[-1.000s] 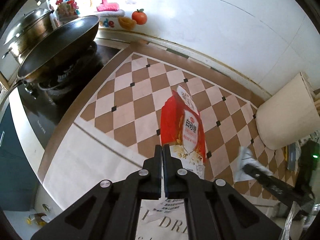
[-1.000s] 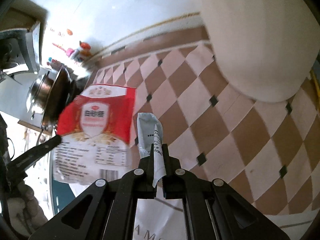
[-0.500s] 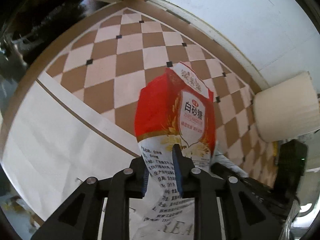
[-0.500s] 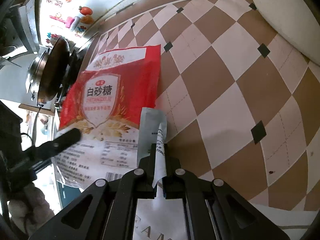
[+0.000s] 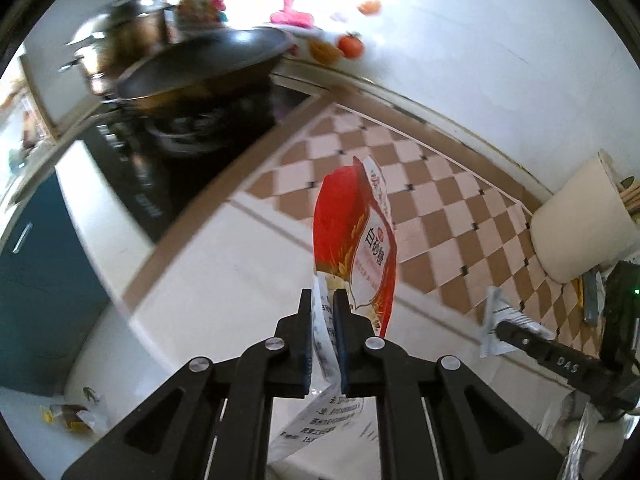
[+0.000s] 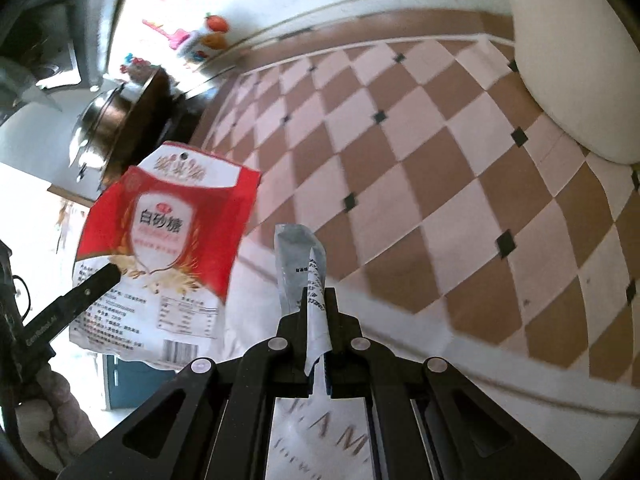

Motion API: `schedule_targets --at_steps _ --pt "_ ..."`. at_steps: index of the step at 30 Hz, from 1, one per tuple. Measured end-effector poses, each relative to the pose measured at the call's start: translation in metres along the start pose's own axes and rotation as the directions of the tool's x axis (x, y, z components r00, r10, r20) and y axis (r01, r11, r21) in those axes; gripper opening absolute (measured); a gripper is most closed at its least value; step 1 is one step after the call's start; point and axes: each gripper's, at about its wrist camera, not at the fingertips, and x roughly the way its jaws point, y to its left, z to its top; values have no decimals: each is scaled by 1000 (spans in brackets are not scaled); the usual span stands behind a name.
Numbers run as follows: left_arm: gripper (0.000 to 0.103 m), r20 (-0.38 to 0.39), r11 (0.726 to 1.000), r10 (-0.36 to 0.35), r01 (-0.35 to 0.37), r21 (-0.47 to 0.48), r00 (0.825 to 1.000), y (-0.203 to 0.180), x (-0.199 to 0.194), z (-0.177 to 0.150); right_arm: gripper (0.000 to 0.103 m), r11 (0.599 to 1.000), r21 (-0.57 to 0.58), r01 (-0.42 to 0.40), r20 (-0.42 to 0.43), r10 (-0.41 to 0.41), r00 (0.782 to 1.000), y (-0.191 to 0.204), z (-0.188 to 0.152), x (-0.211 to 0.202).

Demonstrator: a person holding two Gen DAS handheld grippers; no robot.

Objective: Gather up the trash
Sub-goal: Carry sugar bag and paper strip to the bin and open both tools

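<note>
My left gripper (image 5: 322, 300) is shut on the bottom edge of a red and white sugar bag (image 5: 354, 240) and holds it up above the counter. The same bag (image 6: 168, 240) hangs at the left of the right wrist view, with the left gripper's finger (image 6: 72, 300) on it. My right gripper (image 6: 318, 300) is shut on a small silver wrapper (image 6: 298, 264) held upright. That wrapper (image 5: 496, 320) also shows in the left wrist view at the right, in the right gripper's fingers (image 5: 532, 344).
A checkered brown and white mat (image 5: 432, 208) covers the white counter (image 5: 224, 264). A black wok (image 5: 200, 64) and a steel pot (image 5: 120, 40) sit on the stove at the left. A cream container (image 5: 584, 220) stands at the right. A white bag with lettering (image 6: 320, 440) lies below both grippers.
The left gripper has lifted the sugar bag off the mat and swung back to face the stove. The right gripper has risen a little with the silver wrapper still in it.
</note>
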Motion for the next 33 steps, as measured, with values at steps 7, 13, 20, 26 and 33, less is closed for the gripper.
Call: schedule_targets --at_steps 7,13,20,26,33 --pt "6 43 998 32 -30 -49 999 74 -60 -53 3 997 -77 -29 10 30 1000 69 -58 -18" --pt "6 49 993 88 -83 -89 995 157 -101 -125 3 988 -147 -50 -7 49 999 141 -142 -13" --pt "6 -61 985 91 -99 -144 994 240 -86 -205 3 984 -171 -41 -92 26 995 209 -265 34" --pt "6 -224 966 48 -103 -239 973 299 4 -268 3 983 -185 20 -206 -59 977 228 -346 117" --pt "6 -360 922 -42 -102 -372 932 348 160 -330 3 972 -211 100 -304 -163 939 201 -400 248"
